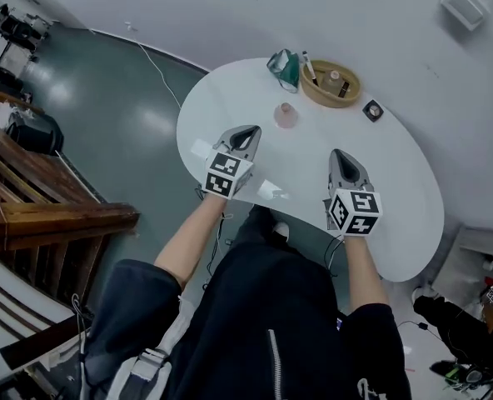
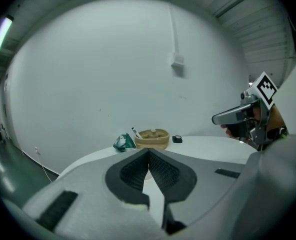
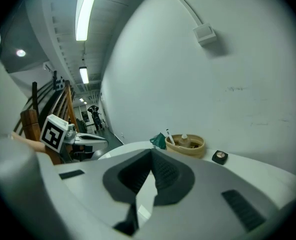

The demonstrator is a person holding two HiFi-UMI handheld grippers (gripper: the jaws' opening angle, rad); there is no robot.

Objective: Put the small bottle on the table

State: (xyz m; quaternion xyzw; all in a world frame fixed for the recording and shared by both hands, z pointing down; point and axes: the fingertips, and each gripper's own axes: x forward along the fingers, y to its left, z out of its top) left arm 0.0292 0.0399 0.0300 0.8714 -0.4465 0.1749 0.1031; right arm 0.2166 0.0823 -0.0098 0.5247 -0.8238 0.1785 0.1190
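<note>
L gripper (image 1: 247,130), R gripper (image 1: 337,153) — fingers (image 2: 132,173) together, empty.

- basket (image 1: 321,102) sits at the table's (image 1: 396,190) far edge with the wall (image 1: 313,15) close behind it; little room to pass there.
- green packet (image 1: 285,67) just left of basket.
- black box (image 1: 372,111) right of basket, a gap between them.
- pink jar (image 1: 286,115) in front-left of basket, standing apart.
- bare table top in front of basket, right of the jar; approach is free.

Ceiling strip lights (image 3: 86,10) are casting even, cool brightness, glaring softly off the green floor (image 1: 105,115), while both gripper views are bending into dark fisheye corners and blurring the nearest foreground
</note>
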